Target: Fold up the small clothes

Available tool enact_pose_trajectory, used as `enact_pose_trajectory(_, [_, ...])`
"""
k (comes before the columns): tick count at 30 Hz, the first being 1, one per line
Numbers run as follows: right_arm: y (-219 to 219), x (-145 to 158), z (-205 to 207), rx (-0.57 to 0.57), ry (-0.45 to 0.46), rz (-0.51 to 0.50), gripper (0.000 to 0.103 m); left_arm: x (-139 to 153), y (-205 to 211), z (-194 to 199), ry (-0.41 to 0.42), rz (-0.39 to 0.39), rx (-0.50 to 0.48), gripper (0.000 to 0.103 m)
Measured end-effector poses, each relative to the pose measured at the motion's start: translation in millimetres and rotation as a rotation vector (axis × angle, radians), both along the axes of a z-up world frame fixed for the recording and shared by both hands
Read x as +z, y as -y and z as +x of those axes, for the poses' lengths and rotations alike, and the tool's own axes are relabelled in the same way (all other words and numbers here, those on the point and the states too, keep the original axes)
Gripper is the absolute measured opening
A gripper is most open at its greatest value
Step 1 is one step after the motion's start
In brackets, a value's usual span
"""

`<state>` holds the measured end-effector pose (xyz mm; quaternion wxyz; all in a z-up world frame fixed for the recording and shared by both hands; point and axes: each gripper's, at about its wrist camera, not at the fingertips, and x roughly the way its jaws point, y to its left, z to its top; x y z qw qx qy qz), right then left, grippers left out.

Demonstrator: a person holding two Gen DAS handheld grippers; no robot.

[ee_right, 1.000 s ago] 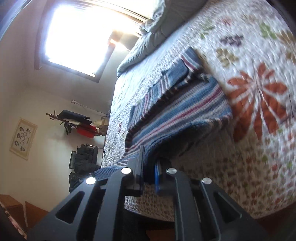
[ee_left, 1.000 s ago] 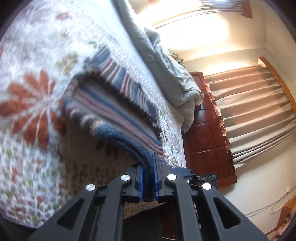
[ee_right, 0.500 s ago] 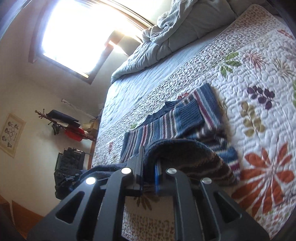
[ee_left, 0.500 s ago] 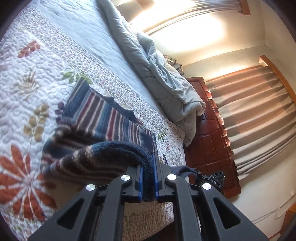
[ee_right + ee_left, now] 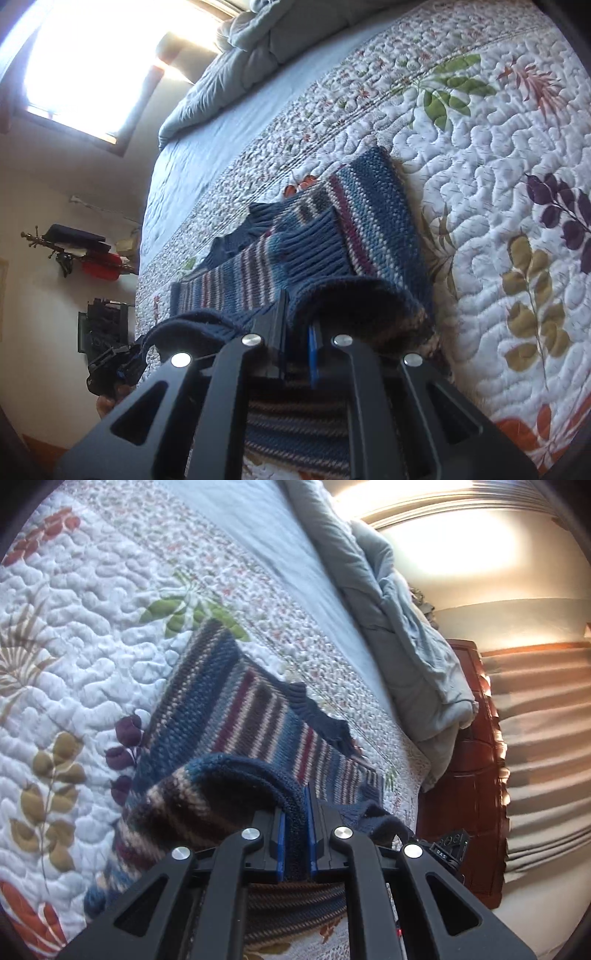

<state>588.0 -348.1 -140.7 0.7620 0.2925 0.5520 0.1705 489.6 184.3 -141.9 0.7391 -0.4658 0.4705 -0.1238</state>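
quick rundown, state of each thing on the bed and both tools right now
striped knit sweater: lying on the quilt, near edge lifted and curled over toward the collar, fold not finished
left tool: shut on the sweater's edge
right tool: shut on the sweater's edge
floral quilt: spread flat over the bed
grey duvet: bunched in a heap at the far end
curtain: drawn

The striped blue knitted sweater (image 5: pixel 236 716) lies on the white floral quilted bedspread (image 5: pixel 74 635), its near edge lifted over itself; beyond the sweater, the rumpled grey duvet (image 5: pixel 399 627) sits on that bedspread.
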Motion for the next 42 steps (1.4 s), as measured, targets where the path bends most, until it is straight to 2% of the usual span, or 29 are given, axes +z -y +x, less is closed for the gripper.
enact_pose_trajectory(3, [-1.2, -13.8, 11.3, 0.017, -0.007, -0.001, 0.011, -12.5, -1.5, 8.1, -0.011, 0.001, -0.008, 0.012])
enact_pose_trajectory(4, [-1.6, -16.7, 13.4, 0.022, -0.017, 0.007, 0.017, -15.0, -2.3, 9.6, -0.015, -0.001, -0.012, 0.015])
enact_pose_trajectory(5, [-1.4, -19.0, 15.4, 0.028, -0.029, 0.022, 0.029, -17.2, -3.6, 10.8, -0.019, -0.008, -0.016, 0.026])
enact_pose_trajectory(6, [0.5, -19.0, 16.7, 0.03, -0.028, 0.036, 0.034, -18.3, -5.2, 10.5, -0.022, -0.014, -0.016, 0.04])
enact_pose_trajectory(8, [4.0, -9.3, 17.4, 0.038, 0.009, 0.045, 0.054, -11.3, -9.6, 6.6, -0.004, -0.01, -0.022, 0.048])
enact_pose_trajectory(9, [8.3, -3.5, 17.1, 0.045, 0.032, 0.054, 0.059, -5.9, -10.2, 4.7, 0.012, -0.003, -0.027, 0.053])
enact_pose_trajectory(10, [11.6, 0.2, 16.5, 0.052, 0.045, 0.066, 0.061, 2.2, -11.0, 2.0, 0.037, 0.018, -0.037, 0.057])
enact_pose_trajectory(12, [18.0, 6.8, 18.3, 0.072, 0.077, 0.037, 0.061, 20.4, -8.6, -1.8, 0.095, 0.082, -0.066, 0.073])
enact_pose_trajectory(15, [22.1, 0.7, 28.4, 0.105, 0.065, -0.002, 0.056, 35.4, -1.9, 3.0, 0.144, 0.18, -0.117, 0.076])
enact_pose_trajectory(20, [8.3, -11.8, 47.3, 0.167, 0.051, -0.056, 0.054, 25.7, 7.9, 29.1, 0.127, 0.269, -0.209, 0.077])
enact_pose_trajectory(24, [-3.6, -20.2, 58.7, 0.202, 0.042, -0.1, 0.054, 4.9, 8.2, 50.2, 0.063, 0.343, -0.245, 0.078])
enact_pose_trajectory(31, [-18.3, -23.2, 60.4, 0.293, 0.029, -0.11, 0.05, -17.0, 15.0, 78.2, -0.008, 0.386, -0.325, 0.076])
enact_pose_trajectory(32, [-19.5, -22.3, 59.4, 0.305, 0.032, -0.108, 0.046, -19.2, 17.4, 80.6, -0.019, 0.388, -0.343, 0.071])
enact_pose_trajectory(33, [-19.7, -21.3, 58.4, 0.314, 0.039, -0.104, 0.044, -20.1, 20.1, 82.5, -0.026, 0.396, -0.363, 0.05])
enact_pose_trajectory(36, [-18.7, -19.6, 58.8, 0.328, 0.047, -0.103, 0.034, -23.0, 26.5, 86.2, -0.038, 0.433, -0.411, 0.025])
enact_pose_trajectory(42, [-17.0, -18.1, 56.2, 0.346, 0.067, -0.107, 0.02, -20.8, 29.0, 80.1, -0.004, 0.45, -0.409, 0.016])
